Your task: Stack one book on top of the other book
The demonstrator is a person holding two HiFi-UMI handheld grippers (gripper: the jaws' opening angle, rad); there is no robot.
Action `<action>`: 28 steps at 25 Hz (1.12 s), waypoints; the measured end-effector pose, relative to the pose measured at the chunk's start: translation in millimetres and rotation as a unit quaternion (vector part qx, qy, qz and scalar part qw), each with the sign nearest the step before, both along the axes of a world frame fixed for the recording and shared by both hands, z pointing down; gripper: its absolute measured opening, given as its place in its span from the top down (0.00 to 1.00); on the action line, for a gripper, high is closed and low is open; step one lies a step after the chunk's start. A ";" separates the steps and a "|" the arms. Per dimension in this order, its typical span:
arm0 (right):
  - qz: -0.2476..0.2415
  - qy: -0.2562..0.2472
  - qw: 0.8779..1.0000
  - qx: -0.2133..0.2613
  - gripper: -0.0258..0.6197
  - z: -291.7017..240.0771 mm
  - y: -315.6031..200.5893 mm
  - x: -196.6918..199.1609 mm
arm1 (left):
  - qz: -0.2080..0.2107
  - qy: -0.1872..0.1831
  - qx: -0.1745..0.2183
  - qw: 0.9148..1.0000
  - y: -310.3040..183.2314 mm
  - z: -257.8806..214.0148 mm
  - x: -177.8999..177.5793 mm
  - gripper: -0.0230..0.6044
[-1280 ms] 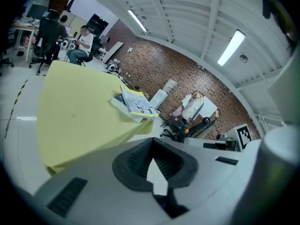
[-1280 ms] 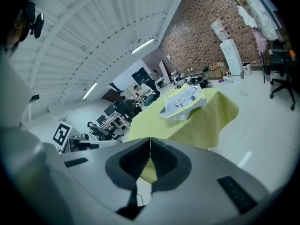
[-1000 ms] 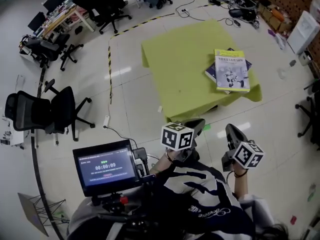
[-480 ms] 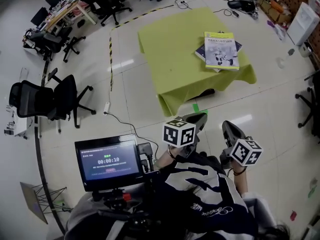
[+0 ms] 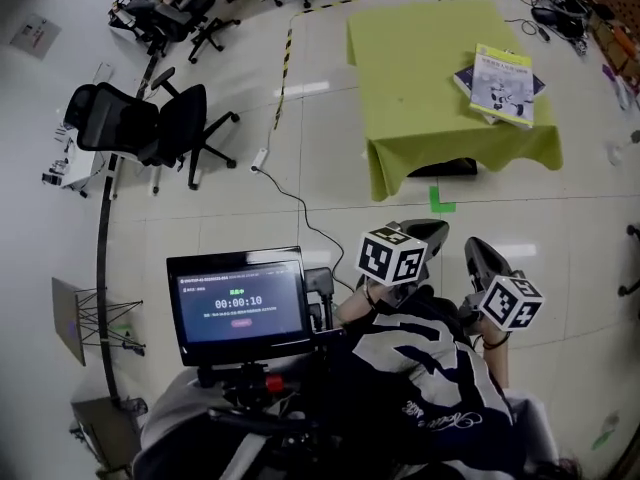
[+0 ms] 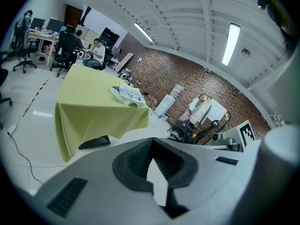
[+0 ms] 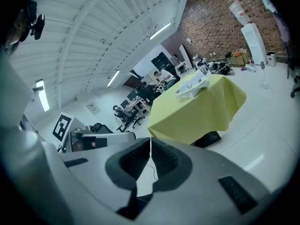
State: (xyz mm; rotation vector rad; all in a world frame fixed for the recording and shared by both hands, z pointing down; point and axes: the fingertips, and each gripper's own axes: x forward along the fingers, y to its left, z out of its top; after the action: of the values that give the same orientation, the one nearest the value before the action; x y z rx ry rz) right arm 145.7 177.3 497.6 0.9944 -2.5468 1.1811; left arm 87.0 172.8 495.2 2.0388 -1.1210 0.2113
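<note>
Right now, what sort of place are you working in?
Most likely an open-plan office or lab workspace: black swivel chairs stand about, desks with monitors line the far side, and a bare brick wall runs behind.

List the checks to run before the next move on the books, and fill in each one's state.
1. Top book lies on the lower book: ok.
2. Edges squared: not ok, the lower book's corners show on both sides of the top one.
3. Stack rests on the green-clothed table, near its right edge: ok.
4. Left gripper jaws together, nothing between them: ok.
5. Right gripper jaws together, nothing between them: ok.
6. Grippers within reach of the stack: not ok, both are held over the floor, short of the table.
</note>
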 end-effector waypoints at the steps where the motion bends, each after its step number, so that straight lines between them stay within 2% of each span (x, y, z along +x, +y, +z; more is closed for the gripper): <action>1: -0.010 -0.001 1.000 0.001 0.96 -0.2 6.1 -3.4 | -0.006 -0.001 0.001 1.000 5.6 -0.6 -1.8 0.96; 5: -0.035 -0.002 0.999 0.003 0.96 -0.8 10.1 -10.6 | -0.028 -0.002 0.002 1.000 12.9 -0.8 -9.1 0.96; 14: -0.050 -0.005 0.999 0.005 0.96 6.6 -5.3 -14.9 | -0.070 0.007 0.004 0.998 6.0 8.0 -27.8 0.96; 28: -0.042 -0.003 0.999 0.017 0.96 11.6 -4.2 -17.2 | -0.065 0.012 0.015 0.998 5.3 17.3 -34.4 0.96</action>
State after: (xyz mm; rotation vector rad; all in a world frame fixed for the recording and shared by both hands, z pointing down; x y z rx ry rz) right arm 128.5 173.2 509.1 0.8822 -2.5939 1.1237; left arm 52.6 178.0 512.5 1.9796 -1.2441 0.1046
